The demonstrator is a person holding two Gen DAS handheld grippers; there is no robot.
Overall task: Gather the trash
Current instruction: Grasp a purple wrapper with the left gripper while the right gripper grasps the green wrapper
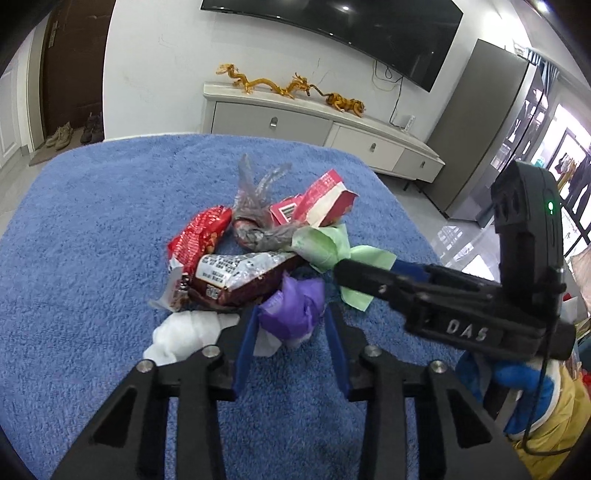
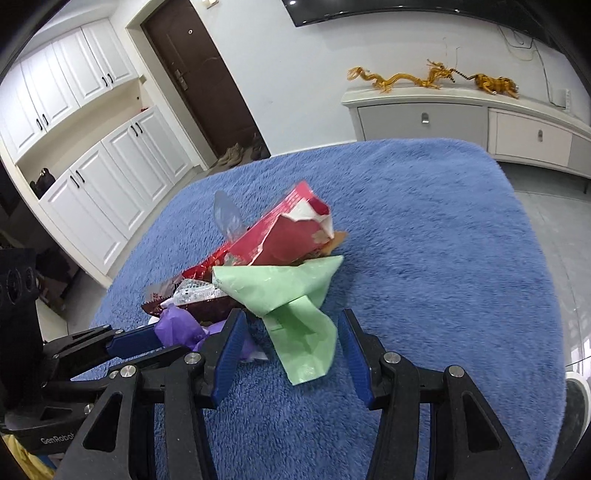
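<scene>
Left gripper [image 1: 291,328] pads around purple wad [image 1: 291,310] (trash pile [image 1: 236,266] on blue fuzzy cloth [image 1: 92,240]), right gripper [image 1: 341,271] at green paper [image 1: 325,247]

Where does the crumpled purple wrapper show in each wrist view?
Left wrist: purple wrapper low centre, between the left gripper's own jaws.
Right wrist: purple wrapper lower left, behind the near finger.
Shared landmark: the green paper, just right of it in both.

Wall TV [image 1: 354,33], 2 golden dragons [image 1: 266,83], brown door [image 2: 199,74], white cabinets [image 2: 92,147]
</scene>
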